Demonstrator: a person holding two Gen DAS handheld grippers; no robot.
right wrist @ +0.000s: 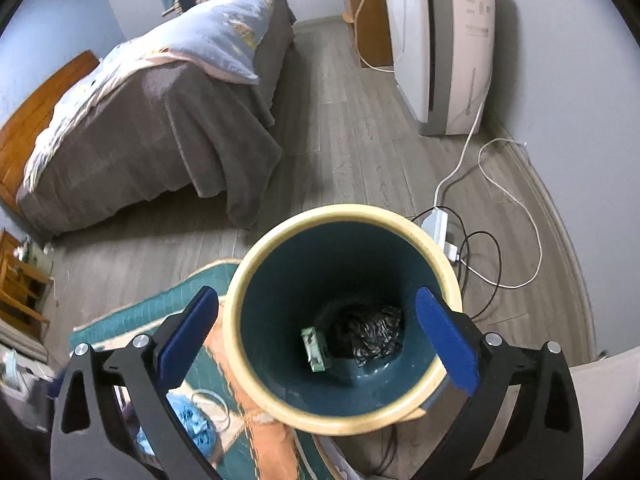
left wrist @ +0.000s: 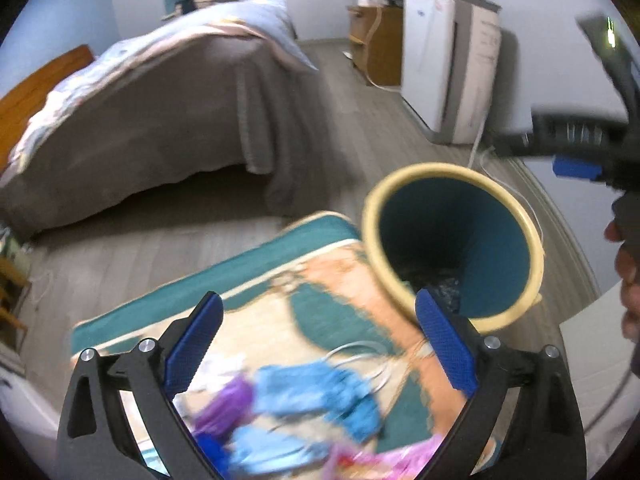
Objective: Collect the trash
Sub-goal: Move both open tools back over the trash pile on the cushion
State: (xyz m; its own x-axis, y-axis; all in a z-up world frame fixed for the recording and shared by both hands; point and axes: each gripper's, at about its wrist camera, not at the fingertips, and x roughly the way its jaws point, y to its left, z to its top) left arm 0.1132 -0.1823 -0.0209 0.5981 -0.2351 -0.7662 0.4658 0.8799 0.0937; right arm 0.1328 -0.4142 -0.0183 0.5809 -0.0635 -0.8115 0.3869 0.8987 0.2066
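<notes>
Bedroom floor, items listed left to right.

Bed (right wrist: 152,120): far left, wooden frame, grey cover hanging to the floor, pale blue quilt on top.

Rug (left wrist: 280,320): teal border, orange and cream pattern, lying on the grey plank floor (right wrist: 340,152) near the foot of the bed.

Loose scraps (left wrist: 320,396): blue, purple and pink pieces, blurred, lying on the rug under the left gripper; a thin white loop of cord lies among them. Exact kind cannot be told.

Left gripper (left wrist: 318,344): blue pads spread wide, nothing between them, held above the rug and scraps.

Waste bin (right wrist: 344,320): round, cream rim, dark teal inside, standing at the right edge of the rug. Contents at the bottom: a small green carton (right wrist: 315,350) and, just beside it, a crumpled dark wrapper (right wrist: 372,336).

Right gripper (right wrist: 318,344): pads spread wide, empty, held over the mouth of the bin; the left pad shows outside the rim, the right pad over it. In the left wrist view it appears at the far right edge with part of a hand.

White appliance (right wrist: 440,48): upright, against the back wall, right of the bed, beside a wooden cabinet (right wrist: 372,28).

Power strip (right wrist: 438,224): white, on the floor behind the bin, with white and black cables looping to the right.
</notes>
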